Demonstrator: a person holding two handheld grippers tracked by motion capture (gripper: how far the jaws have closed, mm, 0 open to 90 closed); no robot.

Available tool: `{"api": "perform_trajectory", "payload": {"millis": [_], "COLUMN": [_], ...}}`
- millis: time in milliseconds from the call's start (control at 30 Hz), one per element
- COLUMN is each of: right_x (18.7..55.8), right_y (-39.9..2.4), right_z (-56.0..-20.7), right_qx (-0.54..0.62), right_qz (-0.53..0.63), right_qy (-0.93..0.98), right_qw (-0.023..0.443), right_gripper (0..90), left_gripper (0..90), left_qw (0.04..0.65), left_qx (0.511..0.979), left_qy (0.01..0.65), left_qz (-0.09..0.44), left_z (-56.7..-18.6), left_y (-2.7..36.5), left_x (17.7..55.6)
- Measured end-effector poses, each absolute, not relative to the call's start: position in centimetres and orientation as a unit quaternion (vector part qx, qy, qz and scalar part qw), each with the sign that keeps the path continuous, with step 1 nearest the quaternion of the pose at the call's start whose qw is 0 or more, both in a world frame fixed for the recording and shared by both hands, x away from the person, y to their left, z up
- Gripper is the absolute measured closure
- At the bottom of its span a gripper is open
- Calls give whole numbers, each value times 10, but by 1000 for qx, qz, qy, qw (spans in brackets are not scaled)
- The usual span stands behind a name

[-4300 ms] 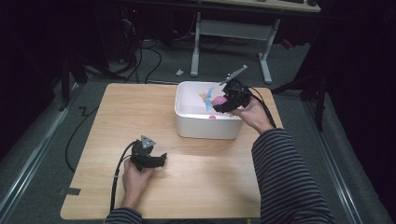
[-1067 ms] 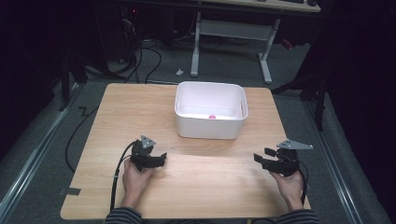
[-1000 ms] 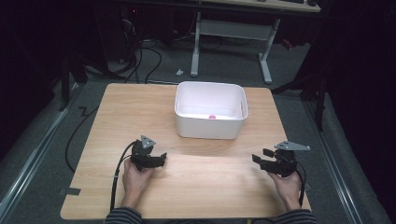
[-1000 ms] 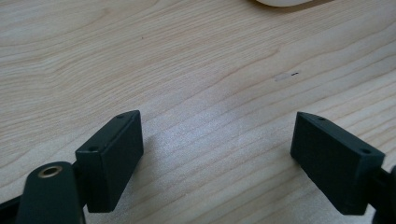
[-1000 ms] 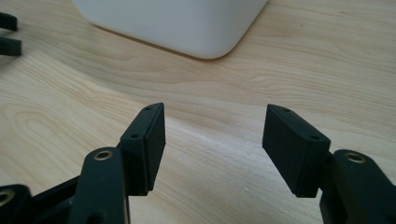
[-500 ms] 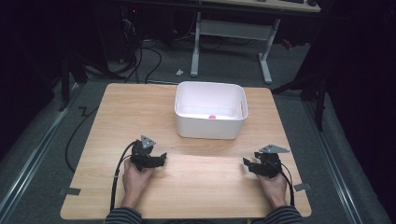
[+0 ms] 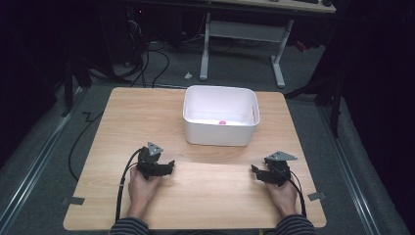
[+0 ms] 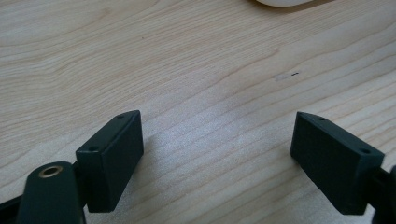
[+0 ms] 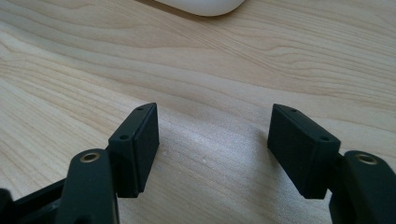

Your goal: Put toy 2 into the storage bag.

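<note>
A white rectangular bin (image 7: 220, 139) stands at the back middle of the wooden table (image 7: 122, 112), with a small pink thing (image 7: 222, 122) lying inside it. My left gripper (image 7: 169, 166) rests on the table at the front left, open, with bare wood between its jaws (image 8: 217, 154). At the front right my right gripper (image 7: 255, 171) rests on the table too, open and holding nothing (image 9: 212, 140). A rounded white corner of the bin (image 9: 201, 5) shows at the top edge of the right gripper view, and the bin (image 8: 287, 2) also shows in the left gripper view.
A cable (image 7: 121, 186) trails from the left gripper toward the table's front edge. Beyond the table are a dark floor with cables (image 7: 156, 63) and the white legs of a desk (image 7: 276, 54). Two tape strips (image 7: 315, 196) mark the table's front corners.
The right hand has left the bin, come back to the front right of the table, then slid a little left and settled. The left gripper has not moved.
</note>
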State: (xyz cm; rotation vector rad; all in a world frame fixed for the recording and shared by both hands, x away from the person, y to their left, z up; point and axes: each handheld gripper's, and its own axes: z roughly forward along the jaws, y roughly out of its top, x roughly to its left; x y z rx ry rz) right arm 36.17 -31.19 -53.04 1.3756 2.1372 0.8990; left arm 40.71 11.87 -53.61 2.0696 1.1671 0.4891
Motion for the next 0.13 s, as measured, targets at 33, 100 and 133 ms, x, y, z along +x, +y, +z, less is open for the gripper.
{"api": "perform_trajectory", "payload": {"millis": [33,100,133], "right_x": [362,362,362], "right_y": [-312,-312,-312], "right_z": [-530,-530,-530], "right_qx": [497,496,495], "right_qz": [325,325,325], "right_qy": [774,775,775], "right_qw": [220,219,219], "right_gripper": [330,320,314], "left_gripper": [173,174,173], "left_qw": [350,350,350], "left_qx": [799,799,799], "left_qy": [451,451,451], "left_qz": [189,189,189], "left_z": [-536,-536,-536], "left_y": [119,119,119], "left_x": [407,407,407]}}
